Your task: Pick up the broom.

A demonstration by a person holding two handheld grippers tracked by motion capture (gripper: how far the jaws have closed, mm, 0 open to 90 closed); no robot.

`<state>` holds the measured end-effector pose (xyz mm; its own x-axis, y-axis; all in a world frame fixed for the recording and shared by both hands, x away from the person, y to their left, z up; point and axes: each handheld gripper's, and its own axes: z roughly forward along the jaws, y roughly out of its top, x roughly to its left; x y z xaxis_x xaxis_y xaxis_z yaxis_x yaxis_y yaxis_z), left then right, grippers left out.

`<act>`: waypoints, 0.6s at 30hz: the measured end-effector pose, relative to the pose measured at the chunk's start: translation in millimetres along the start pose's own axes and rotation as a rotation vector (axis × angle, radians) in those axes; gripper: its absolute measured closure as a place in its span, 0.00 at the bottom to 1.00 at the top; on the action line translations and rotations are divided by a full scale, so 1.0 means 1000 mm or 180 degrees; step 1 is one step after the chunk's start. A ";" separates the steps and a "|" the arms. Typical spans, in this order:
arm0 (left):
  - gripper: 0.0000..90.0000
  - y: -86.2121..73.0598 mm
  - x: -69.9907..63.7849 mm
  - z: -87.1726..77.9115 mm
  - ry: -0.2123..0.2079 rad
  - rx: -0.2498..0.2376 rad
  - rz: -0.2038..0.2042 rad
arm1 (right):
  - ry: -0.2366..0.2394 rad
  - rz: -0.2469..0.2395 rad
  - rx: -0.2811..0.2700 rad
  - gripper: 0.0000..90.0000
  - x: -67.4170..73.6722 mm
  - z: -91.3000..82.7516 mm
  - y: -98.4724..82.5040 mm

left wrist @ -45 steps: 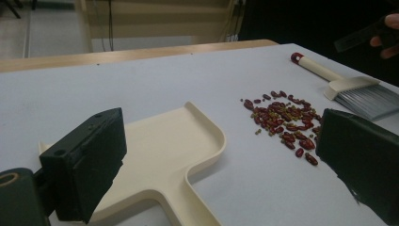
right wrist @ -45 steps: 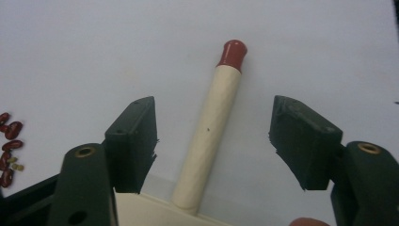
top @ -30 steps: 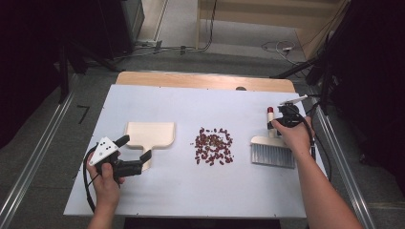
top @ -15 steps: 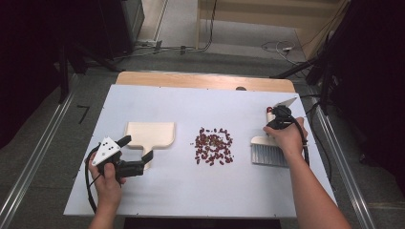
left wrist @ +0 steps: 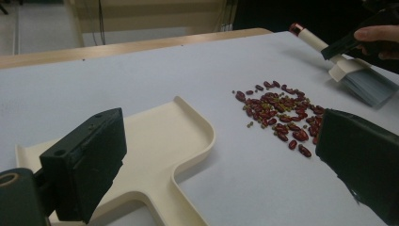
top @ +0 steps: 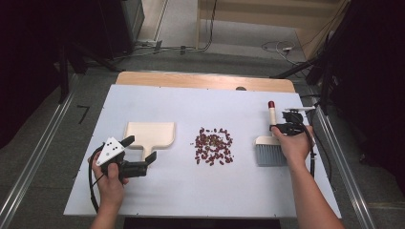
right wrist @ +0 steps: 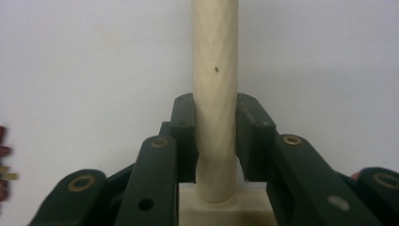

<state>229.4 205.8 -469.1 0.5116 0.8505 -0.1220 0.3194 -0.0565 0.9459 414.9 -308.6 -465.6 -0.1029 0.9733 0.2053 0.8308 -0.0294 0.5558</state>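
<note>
Right gripper [right wrist: 215, 141] clamps the brush [top: 271, 143] by its stiff, light handle, low near the head; left gripper [left wrist: 221, 160] gapes empty.

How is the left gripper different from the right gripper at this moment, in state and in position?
The left gripper has its jaws wide apart and holds nothing; the right gripper has its jaws on both sides of the brush handle. The left gripper is near the dustpan, left of the beans; the right gripper is right of them. A hand holds each.
</note>
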 end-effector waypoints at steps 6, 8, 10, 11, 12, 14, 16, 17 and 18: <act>0.03 0.003 -0.006 0.001 -0.0034 0.0002 0.0047 | 0.0395 -0.0143 -0.0882 0.77 -0.006 -0.032 -0.025; 0.03 0.005 -0.010 0.002 -0.0053 -0.0005 0.0063 | 0.0422 -0.0182 -0.1003 0.77 -0.006 -0.036 -0.028; 0.03 0.007 -0.014 0.003 -0.0091 0.0000 0.0078 | 0.0488 -0.0238 -0.1223 0.77 -0.004 -0.044 -0.035; 0.03 0.008 -0.015 0.004 -0.0112 0.0000 0.0085 | 0.0533 -0.0231 -0.1323 0.77 -0.002 -0.048 -0.038; 0.03 0.009 -0.017 0.005 -0.0133 -0.0005 0.0093 | 0.0597 -0.0252 -0.1433 0.77 -0.001 -0.051 -0.041; 0.03 0.011 -0.021 0.006 -0.0182 -0.0023 0.0081 | 0.0643 -0.0276 -0.1557 0.77 0.003 -0.057 -0.042; 0.03 0.013 -0.025 0.006 -0.0232 -0.0032 0.0096 | 0.0686 -0.0304 -0.1697 0.77 0.008 -0.066 -0.042; 0.03 0.015 -0.027 0.006 -0.0258 -0.0042 0.0108 | 0.0745 -0.0322 -0.1751 0.77 0.011 -0.071 -0.042; 0.03 0.016 -0.029 0.006 -0.0287 -0.0048 0.0118 | 0.0782 -0.0414 -0.1859 0.77 0.020 -0.079 -0.044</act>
<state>224.6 176.8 -452.3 0.5928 0.7974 -0.1128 0.2872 -0.0784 0.9547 333.4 -306.0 -422.2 -0.3624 0.8989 0.2464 0.3756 -0.1011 0.9212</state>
